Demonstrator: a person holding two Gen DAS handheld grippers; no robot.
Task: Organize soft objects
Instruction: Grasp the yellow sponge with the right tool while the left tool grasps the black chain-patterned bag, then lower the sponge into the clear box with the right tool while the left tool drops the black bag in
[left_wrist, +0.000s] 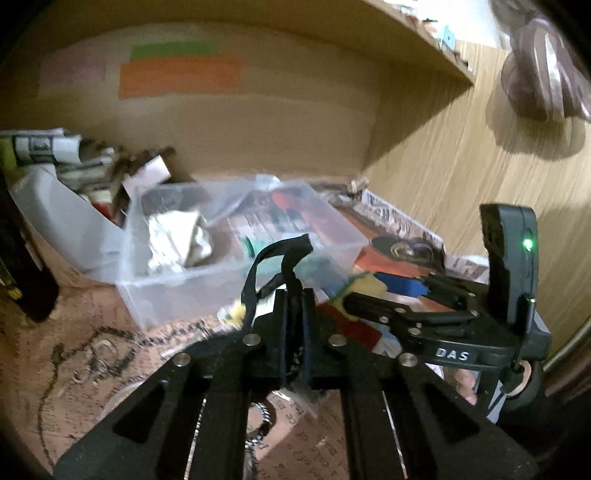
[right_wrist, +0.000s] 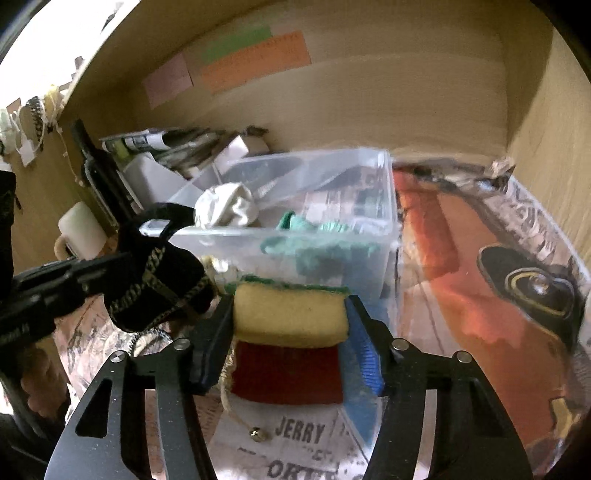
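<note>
A yellow sponge (right_wrist: 290, 314) is clamped crosswise in the right gripper (right_wrist: 291, 325), a black fabric piece (left_wrist: 280, 266) in the left gripper (left_wrist: 294, 314), both just short of the clear bin (right_wrist: 384, 236) directly ahead.

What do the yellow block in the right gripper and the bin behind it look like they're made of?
Yellow block: apparently a foam sponge, matte and finely pored, with a green scouring layer along its far edge; the right gripper is clamped on it. Bin: clear, glossy, probably rigid plastic; the white and green cloth inside shows through its walls.
</note>
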